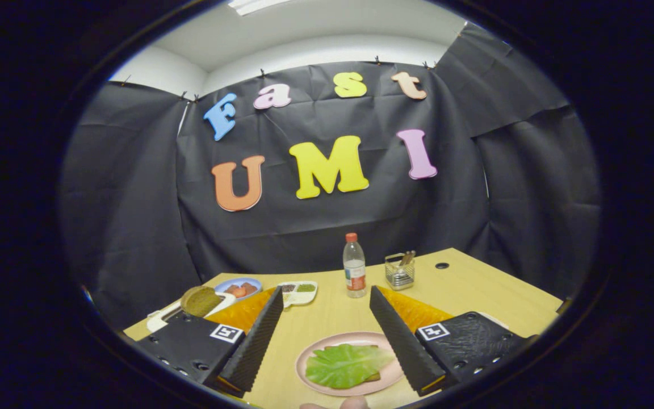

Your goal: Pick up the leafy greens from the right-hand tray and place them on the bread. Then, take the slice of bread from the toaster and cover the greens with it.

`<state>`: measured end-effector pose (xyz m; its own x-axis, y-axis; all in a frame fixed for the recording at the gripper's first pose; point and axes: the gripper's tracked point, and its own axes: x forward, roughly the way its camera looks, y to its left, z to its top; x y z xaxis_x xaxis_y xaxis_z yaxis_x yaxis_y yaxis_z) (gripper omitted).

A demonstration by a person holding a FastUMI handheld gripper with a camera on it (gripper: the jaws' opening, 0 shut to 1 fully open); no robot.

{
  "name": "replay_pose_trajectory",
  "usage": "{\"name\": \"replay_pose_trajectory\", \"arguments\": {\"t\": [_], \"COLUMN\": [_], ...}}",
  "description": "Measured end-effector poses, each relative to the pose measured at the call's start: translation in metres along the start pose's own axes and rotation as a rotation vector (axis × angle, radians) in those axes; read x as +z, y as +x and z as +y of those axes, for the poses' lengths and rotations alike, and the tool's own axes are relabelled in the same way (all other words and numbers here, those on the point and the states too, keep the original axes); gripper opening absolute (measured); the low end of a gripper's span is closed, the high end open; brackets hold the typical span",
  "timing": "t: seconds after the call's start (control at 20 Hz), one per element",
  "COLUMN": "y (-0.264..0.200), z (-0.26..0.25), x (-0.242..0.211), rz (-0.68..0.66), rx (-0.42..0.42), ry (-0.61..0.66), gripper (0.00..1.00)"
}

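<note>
A green leaf lies flat on a slice of bread, whose brown edge peeks out beneath it, on a pink plate between my fingers and close to me. My gripper is open, raised above the table, with nothing between its ribbed black fingers. A brown slice of bread stands up out of the white toaster beyond my left finger. The right-hand tray is hidden behind my right finger.
On the wooden table stand a clear bottle with a red cap and a wire holder with utensils. A blue plate of food and a white divided dish sit beside the toaster. A fingertip shows nearest me.
</note>
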<state>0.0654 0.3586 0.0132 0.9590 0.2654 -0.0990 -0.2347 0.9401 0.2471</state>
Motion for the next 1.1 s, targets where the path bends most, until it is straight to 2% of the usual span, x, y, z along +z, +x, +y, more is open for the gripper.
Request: {"name": "replay_pose_trajectory", "arguments": {"t": [0.3, 0.45, 0.7, 0.85, 1.1], "y": [0.007, 0.008, 0.029, 0.047, 0.071], "z": [0.107, 0.150, 0.191, 0.190, 0.189], "x": [-0.027, -0.047, -0.075, -0.088, -0.106], "rz": [0.095, 0.140, 0.197, 0.231, 0.310], "rx": [0.139, 0.179, 0.183, 0.130, 0.061], "ry": [-0.014, -0.030, -0.082, -0.099, -0.064], "gripper": [0.96, 0.96, 0.96, 0.96, 0.76]}}
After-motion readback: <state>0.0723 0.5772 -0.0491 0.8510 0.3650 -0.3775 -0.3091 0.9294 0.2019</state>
